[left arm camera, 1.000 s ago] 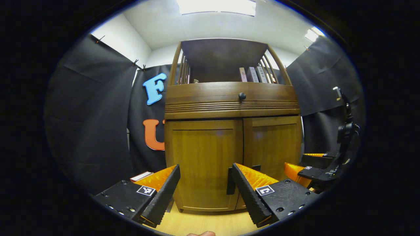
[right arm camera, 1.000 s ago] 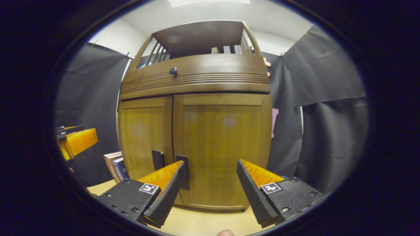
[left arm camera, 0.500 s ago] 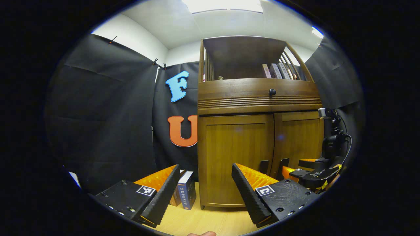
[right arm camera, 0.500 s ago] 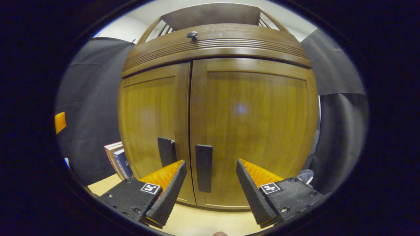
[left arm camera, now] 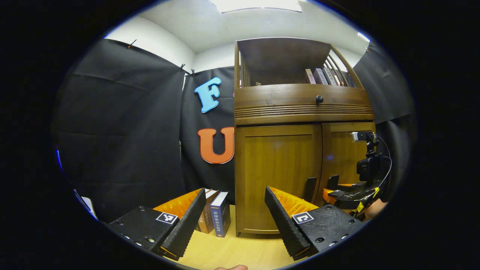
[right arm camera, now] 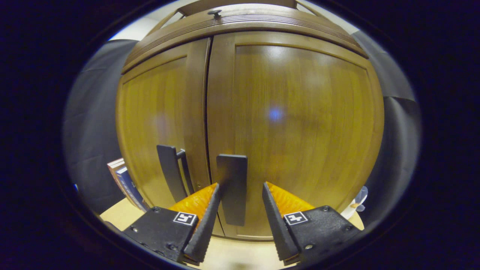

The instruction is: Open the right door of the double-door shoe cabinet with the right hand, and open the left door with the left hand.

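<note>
My right gripper (right arm camera: 237, 221) close to right door (right arm camera: 300, 123), jaws apart, gripping nothing; right handle (right arm camera: 232, 187) stands tall straight ahead between my fingers. My left gripper (left arm camera: 234, 221) hangs back, jaws apart, left door (left arm camera: 277, 176) off to its right

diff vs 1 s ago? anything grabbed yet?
The right gripper has closed in on the cabinet; its fingers have narrowed and now straddle the right door handle, not yet clamped. The left gripper swung left and hangs back, open. Both doors are shut as before; the left door handle is untouched.
</note>
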